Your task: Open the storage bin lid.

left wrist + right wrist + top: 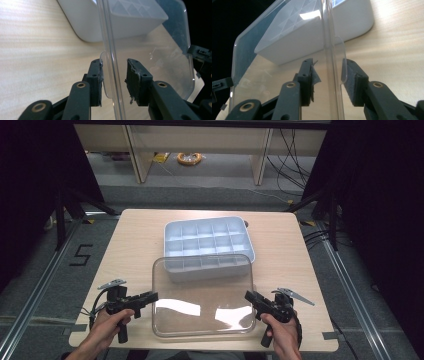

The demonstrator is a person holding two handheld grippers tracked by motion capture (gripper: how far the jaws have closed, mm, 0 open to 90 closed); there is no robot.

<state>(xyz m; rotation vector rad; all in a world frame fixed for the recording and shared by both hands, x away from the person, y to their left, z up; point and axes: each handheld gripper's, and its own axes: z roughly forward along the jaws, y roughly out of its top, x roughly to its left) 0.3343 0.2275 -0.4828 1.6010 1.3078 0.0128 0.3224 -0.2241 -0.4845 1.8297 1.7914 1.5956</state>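
Left gripper, right gripper: each clenched on a side rim of lid, held low over table, far edge overlapping tray. Shallow bites on slick plastic: could slip or twist if lowered unevenly, then knock tray.

Black "5" marked on floor.

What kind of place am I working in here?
Probably a lab or recording bay, not a home: a small wooden table on grey carpet, floor rails, dark curtains on both sides, loose cables and a taped "5" on the floor.
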